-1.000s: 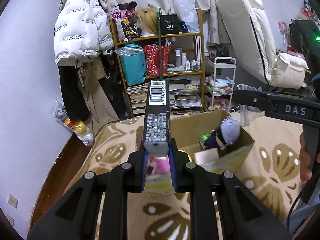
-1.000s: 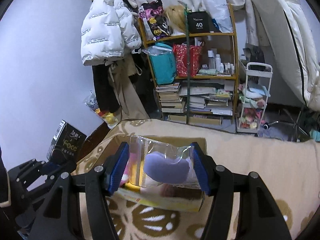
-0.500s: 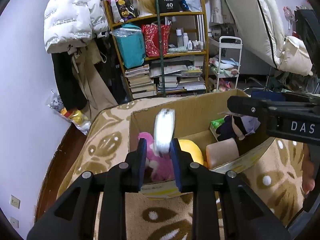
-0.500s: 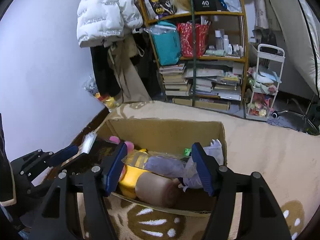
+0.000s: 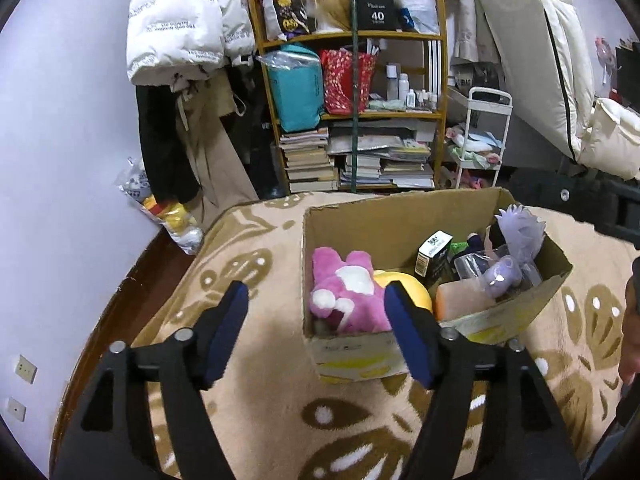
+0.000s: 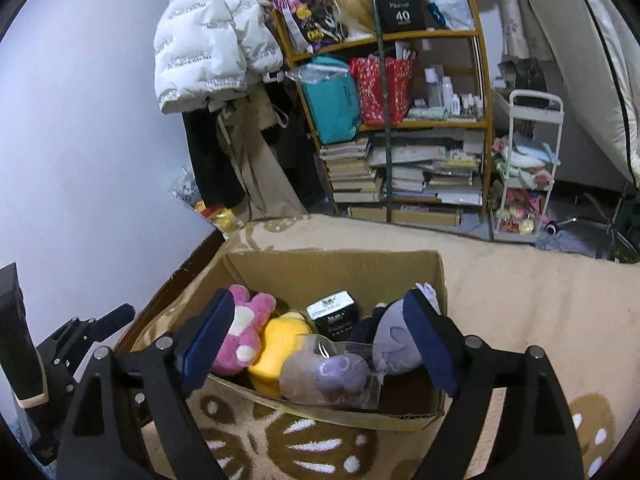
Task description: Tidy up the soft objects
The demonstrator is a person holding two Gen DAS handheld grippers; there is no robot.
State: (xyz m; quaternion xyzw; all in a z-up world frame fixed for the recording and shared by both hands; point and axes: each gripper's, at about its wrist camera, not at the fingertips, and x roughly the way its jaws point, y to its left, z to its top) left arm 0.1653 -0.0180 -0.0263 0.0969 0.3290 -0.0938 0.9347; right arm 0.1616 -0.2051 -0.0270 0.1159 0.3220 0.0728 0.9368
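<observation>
The left hand-held gripper (image 5: 316, 300) hangs over the patterned blanket (image 5: 256, 264) at the near left corner of the cardboard box (image 5: 384, 216); its jaws have just been opening and now stand spread, with nothing pinched between the blue pads. Inside the box, from left to right, lie a pink plush (image 5: 346, 292), a yellow plush (image 5: 408, 284), a black carton (image 5: 434, 256) standing tilted, a peach-coloured block (image 5: 460, 300), a clear packet with a purple sponge (image 5: 500, 274) and a doll with pale lilac hair (image 5: 520, 224). The right hand-held gripper (image 6: 318, 332) hovers over the box's near rim; its jaws have also just been opening and are spread wide, and the packet lies loose below them, apparently touching neither pad.
</observation>
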